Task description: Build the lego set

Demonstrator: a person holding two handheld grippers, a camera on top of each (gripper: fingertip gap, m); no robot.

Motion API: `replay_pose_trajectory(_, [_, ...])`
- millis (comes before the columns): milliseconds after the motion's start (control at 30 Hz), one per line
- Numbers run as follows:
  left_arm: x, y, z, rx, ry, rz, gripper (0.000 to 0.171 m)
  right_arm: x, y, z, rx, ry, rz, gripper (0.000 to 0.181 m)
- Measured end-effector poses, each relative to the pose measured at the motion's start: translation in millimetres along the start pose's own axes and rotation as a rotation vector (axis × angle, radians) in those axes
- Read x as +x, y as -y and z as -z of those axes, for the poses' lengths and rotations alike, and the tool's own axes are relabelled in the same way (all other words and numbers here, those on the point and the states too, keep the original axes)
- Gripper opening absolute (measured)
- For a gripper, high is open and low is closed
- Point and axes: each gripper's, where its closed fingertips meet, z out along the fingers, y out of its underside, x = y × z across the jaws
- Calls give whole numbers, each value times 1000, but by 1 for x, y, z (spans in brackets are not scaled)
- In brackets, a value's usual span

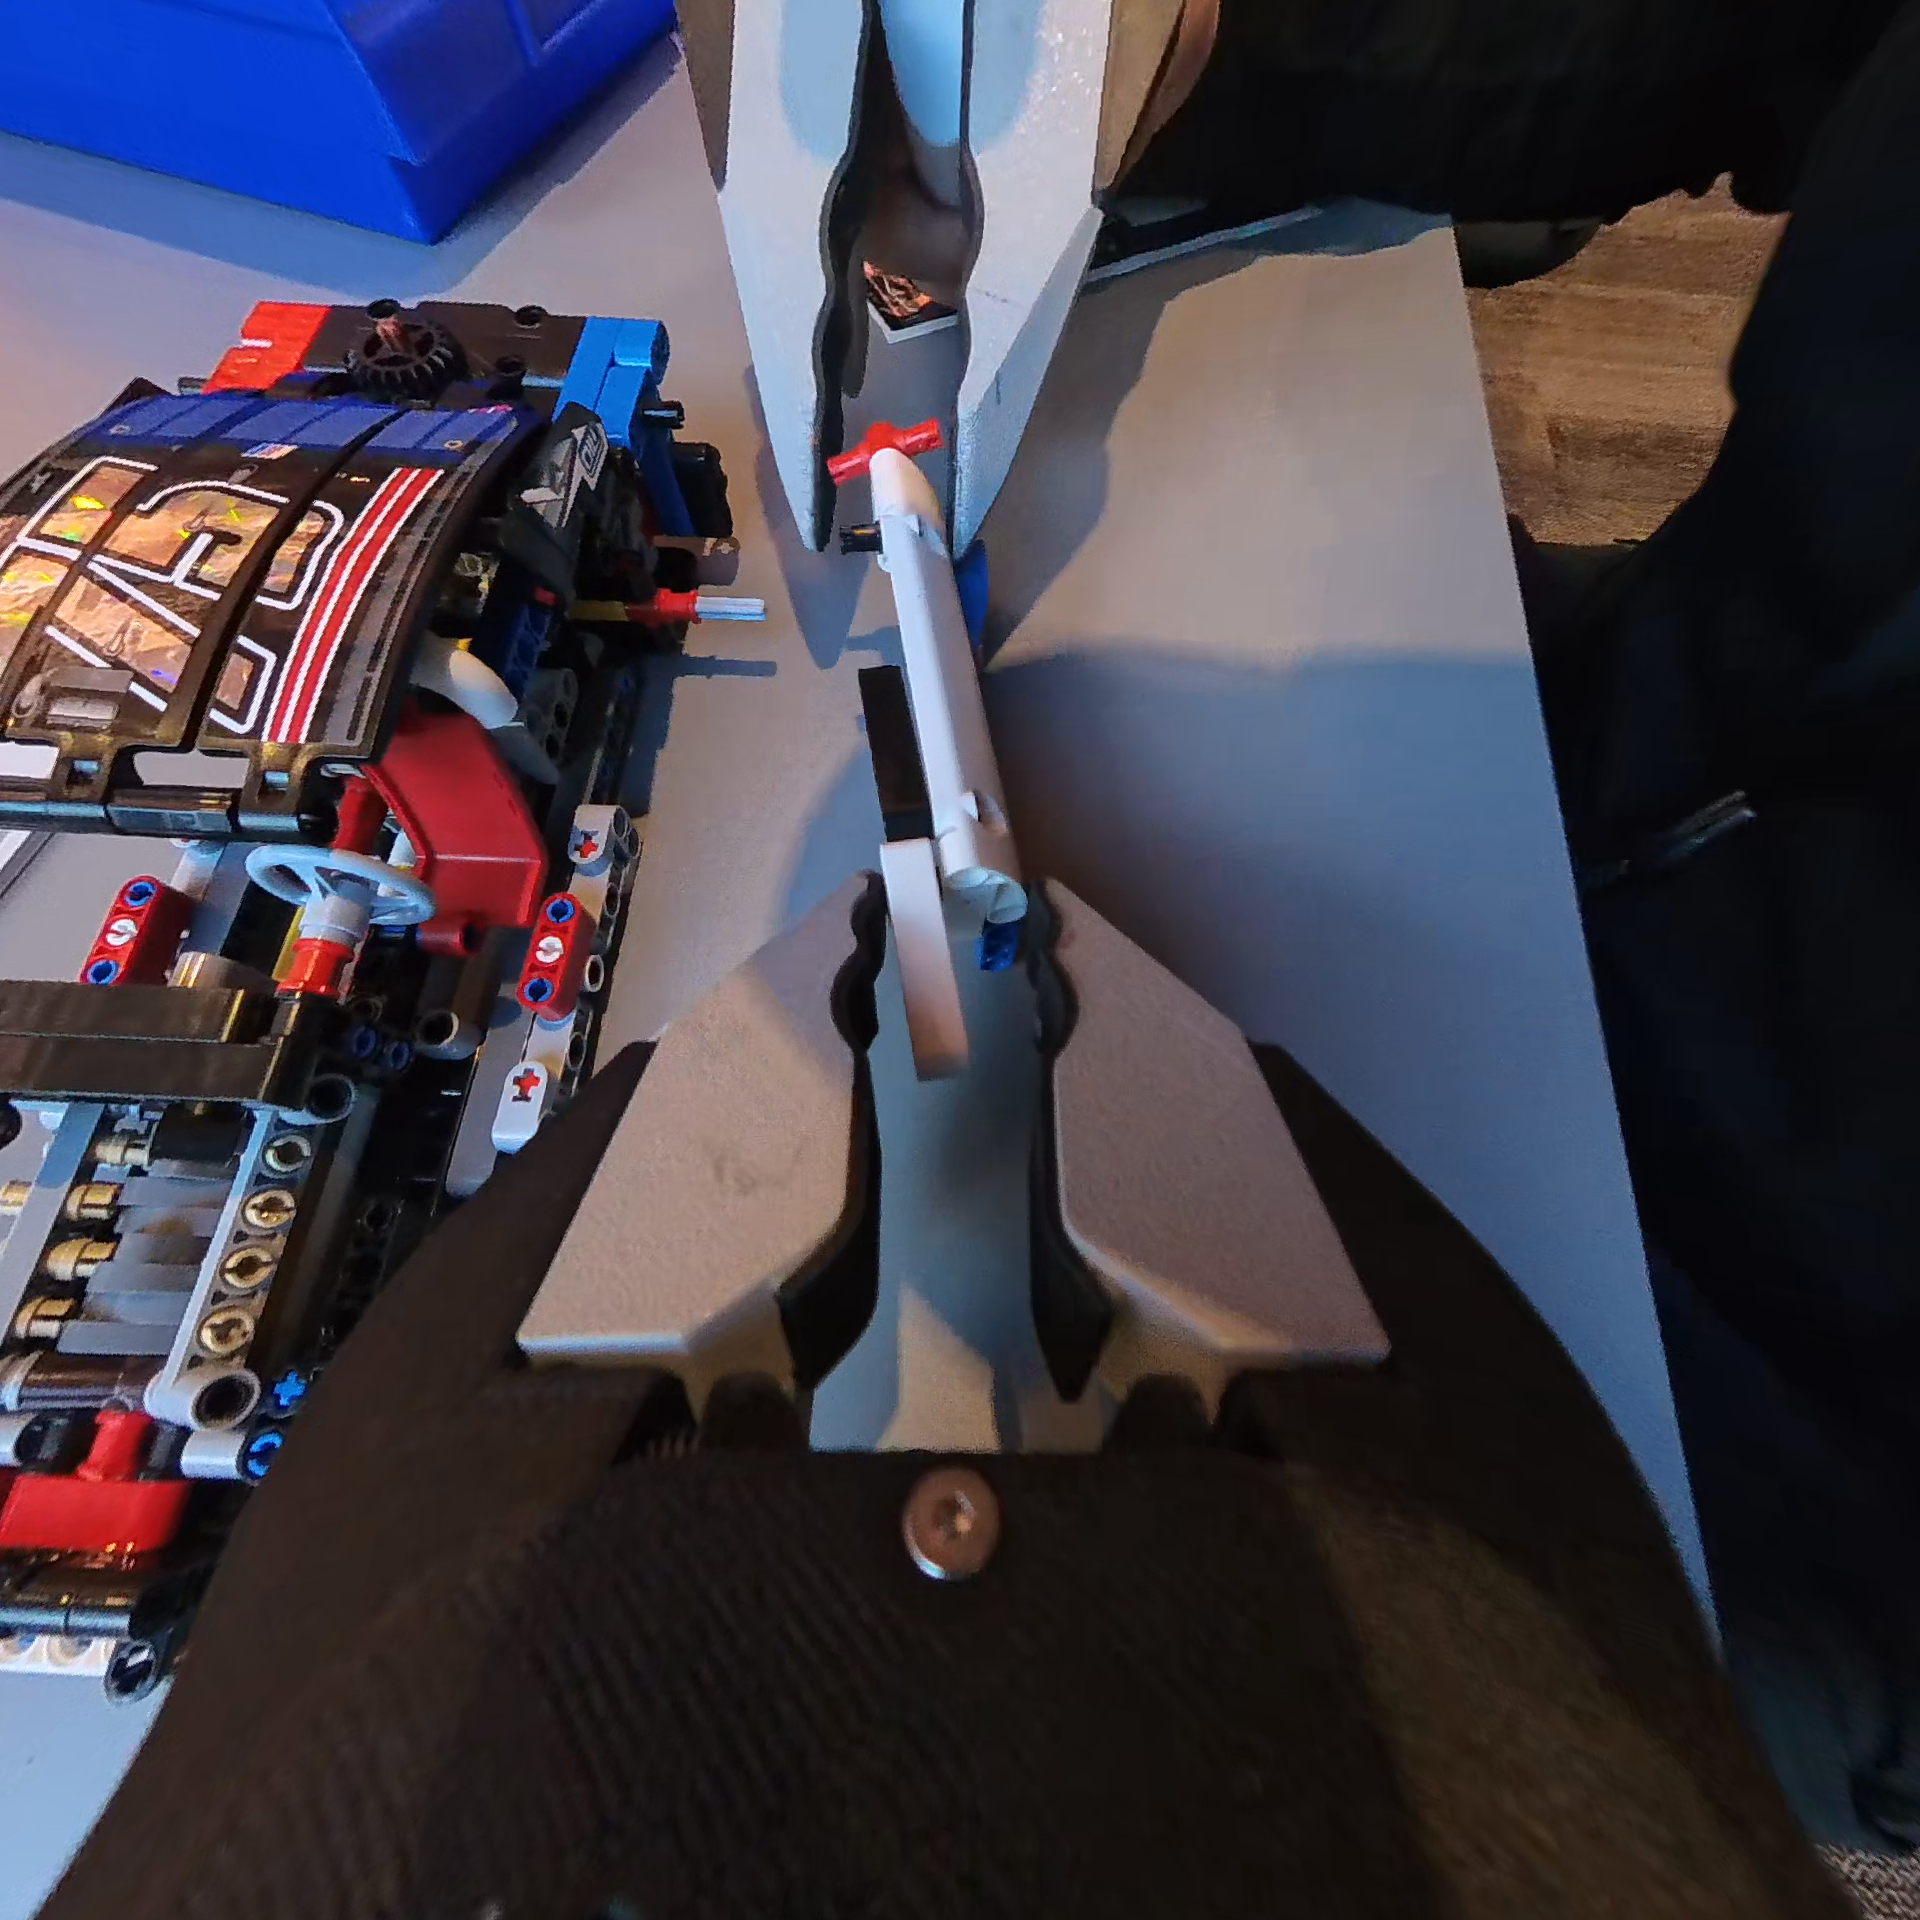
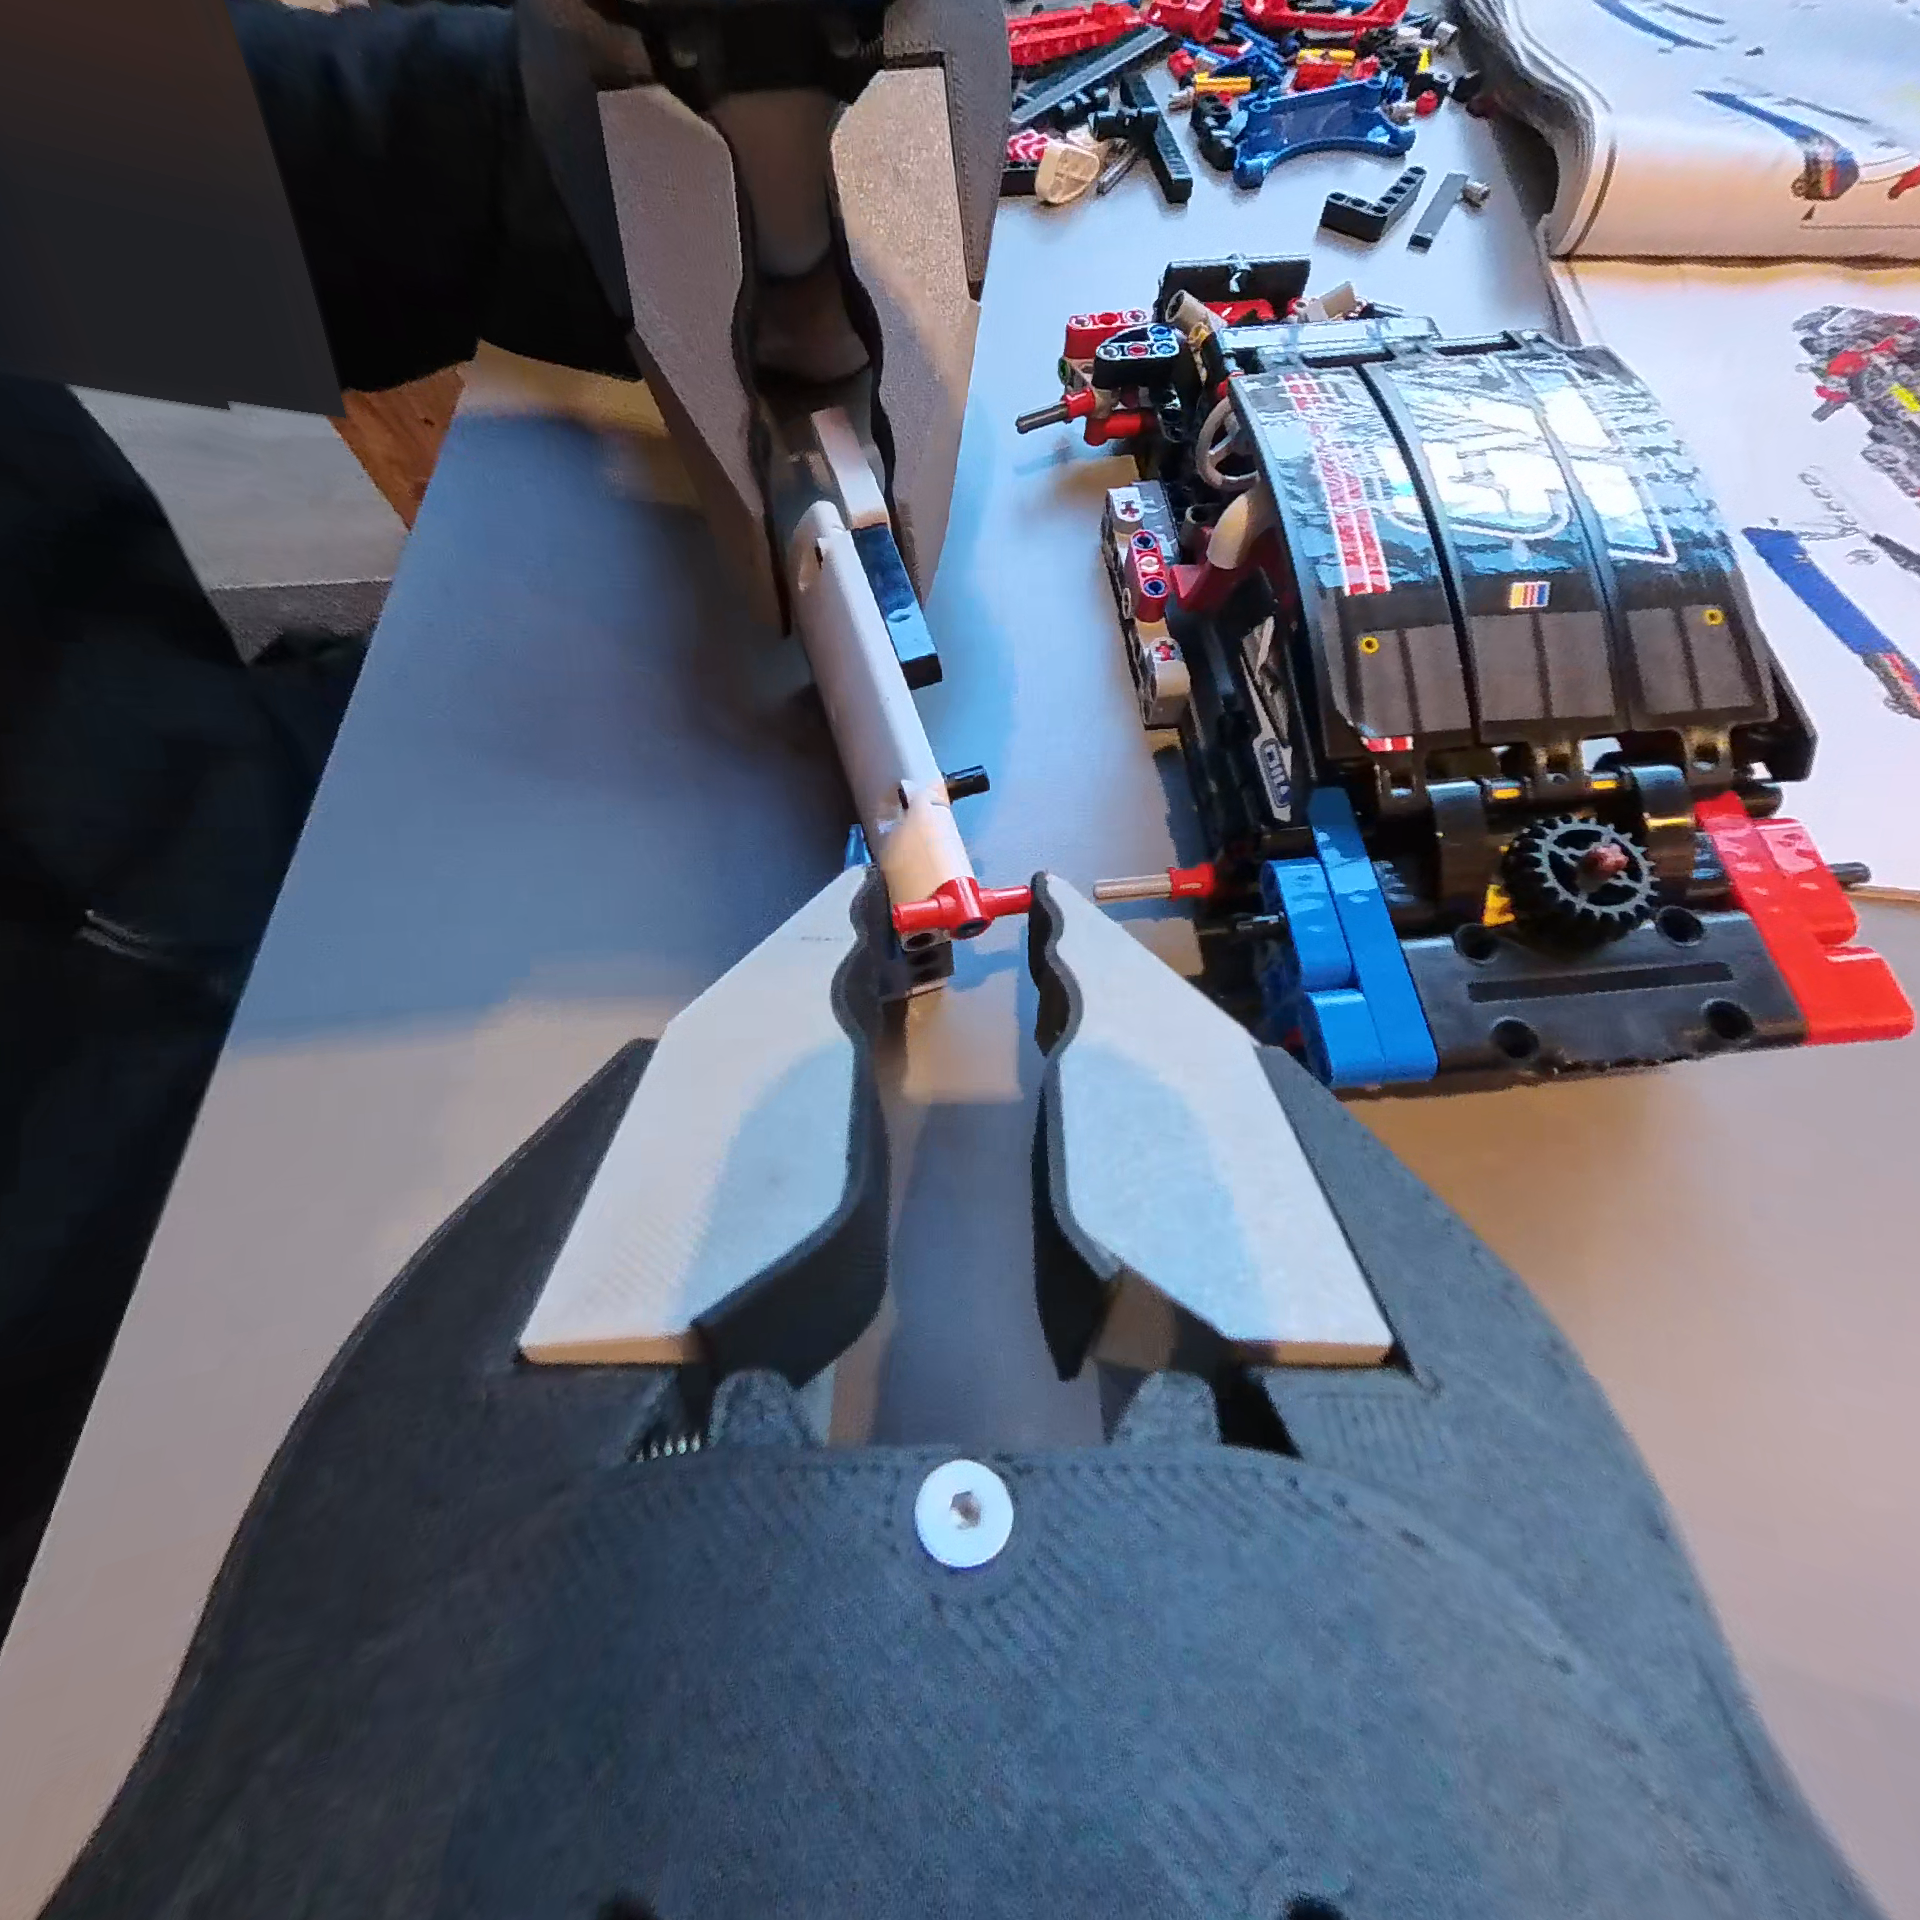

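Note:
A long white beam assembly (image 1: pixel 940 675) with a red cross connector (image 1: pixel 883 449) at its far end and a black beam (image 1: pixel 894 743) along its side is held between both grippers, just above the grey table. My left gripper (image 1: pixel 956 914) is shut on its near white end. My right gripper (image 2: pixel 951 904) is shut on the red connector (image 2: pixel 951 909) end of the same assembly (image 2: pixel 862 665). The other gripper shows opposite in each view. The part-built car (image 1: pixel 312 727) stands to the left of the assembly, and it also shows in the right wrist view (image 2: pixel 1475 675).
A blue bin (image 1: pixel 312 94) stands at the far left. A pile of loose bricks (image 2: pixel 1247 94) and an open instruction booklet (image 2: pixel 1714 156) lie beyond the car. The table edge (image 1: pixel 1538 727) runs close beside the assembly, with a person in dark clothing past it. Tip to tip, the grippers are about 8 centimetres apart.

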Motion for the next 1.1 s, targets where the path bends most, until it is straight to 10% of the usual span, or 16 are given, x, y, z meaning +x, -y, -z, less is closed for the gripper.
replay_pose_trajectory(33, [0, 0, 0, 0, 2, 2, 24, 0, 0, 0, 0, 2, -1, 24])
replay_pose_trajectory(1100, [-20, 2, 5, 29, 106, 40, 23, 13, -3, 5, 1, -53, -12, 22])
